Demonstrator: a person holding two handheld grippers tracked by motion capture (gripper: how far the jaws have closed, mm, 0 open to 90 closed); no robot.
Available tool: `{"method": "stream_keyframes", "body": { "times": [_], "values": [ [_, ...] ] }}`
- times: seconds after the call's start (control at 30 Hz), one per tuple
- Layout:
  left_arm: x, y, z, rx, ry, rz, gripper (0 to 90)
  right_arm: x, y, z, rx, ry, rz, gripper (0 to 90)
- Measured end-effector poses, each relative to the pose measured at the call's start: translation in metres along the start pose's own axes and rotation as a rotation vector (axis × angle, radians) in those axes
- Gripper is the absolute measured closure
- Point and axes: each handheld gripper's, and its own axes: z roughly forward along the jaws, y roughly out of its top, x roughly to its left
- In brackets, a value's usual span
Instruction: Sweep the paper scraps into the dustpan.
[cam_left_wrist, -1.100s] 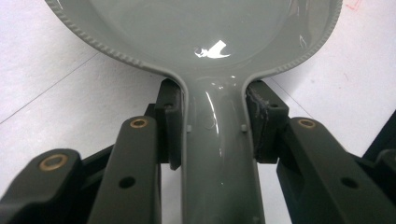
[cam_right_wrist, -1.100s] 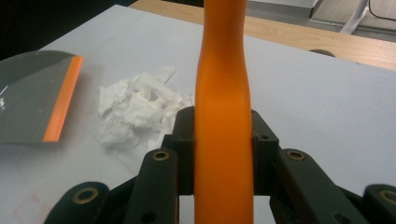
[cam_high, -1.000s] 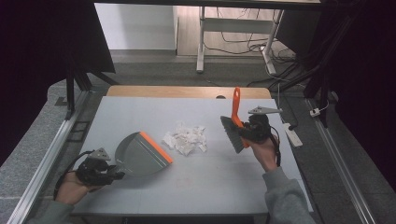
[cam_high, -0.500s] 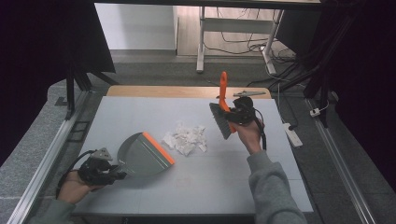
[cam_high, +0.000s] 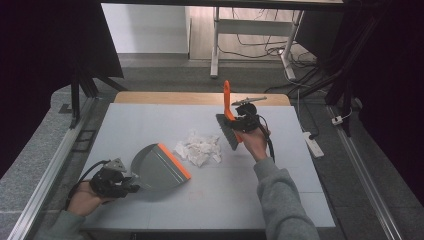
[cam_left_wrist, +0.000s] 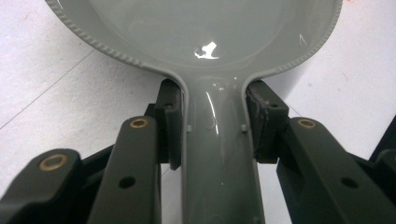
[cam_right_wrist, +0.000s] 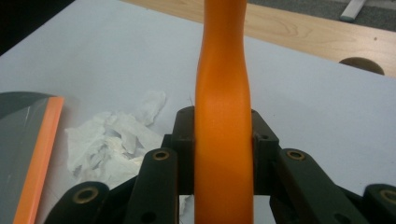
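Observation:
A grey dustpan (cam_high: 156, 167) with an orange front lip lies on the white table (cam_high: 150, 120), its mouth facing right. My left gripper (cam_high: 131, 181) is shut on the dustpan's handle (cam_left_wrist: 218, 154), one pad on each side. A pile of crumpled white paper (cam_high: 199, 148) lies just right of the lip. My right gripper (cam_high: 239, 121) is shut on the orange handle (cam_right_wrist: 223, 116) of a hand brush (cam_high: 228, 129), held above the table right of the paper. The brush's dark bristles point down and left. The paper (cam_right_wrist: 109, 140) and the pan's orange lip (cam_right_wrist: 39, 154) lie below that gripper.
A wooden strip (cam_high: 200, 98) runs along the table's far edge. Metal rails (cam_high: 45, 170) flank the table on both sides. A white power strip (cam_high: 314, 145) lies on the floor at the right. Bare table surface lies in front of the paper.
My right gripper has carried the brush left and away from the person, nearer the paper pile. The left gripper and dustpan have stayed in place.

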Motion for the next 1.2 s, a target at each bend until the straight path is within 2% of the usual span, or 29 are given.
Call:
{"method": "stream_keyframes", "body": {
  "times": [0.6, 0.83, 0.93, 1.03, 1.1, 1.2],
  "values": [
    [0.004, 0.006, 0.009, 0.018, -0.026, -0.012, 62.0, 0.001, -0.006, 0.029, 0.076, -0.019, -0.014, 70.3],
    [0.006, 0.008, 0.012, 0.021, -0.037, -0.015, 62.0, 0.004, -0.006, 0.035, 0.077, 0.007, 0.002, 70.4],
    [0.005, 0.009, 0.013, 0.019, -0.038, -0.019, 62.0, 0.009, -0.007, 0.04, 0.076, 0.039, 0.018, 70.4],
    [0.005, 0.01, 0.013, 0.019, -0.038, -0.02, 62.0, 0.018, -0.006, 0.045, 0.085, 0.045, 0.001, 70.4],
    [0.005, 0.01, 0.013, 0.021, -0.039, -0.018, 62.0, 0.029, -0.005, 0.049, 0.091, 0.07, -0.014, 70.4],
    [0.006, 0.01, 0.013, 0.021, -0.04, -0.018, 62.0, 0.035, -0.005, 0.051, 0.096, 0.08, -0.025, 70.4]
  ]
}}
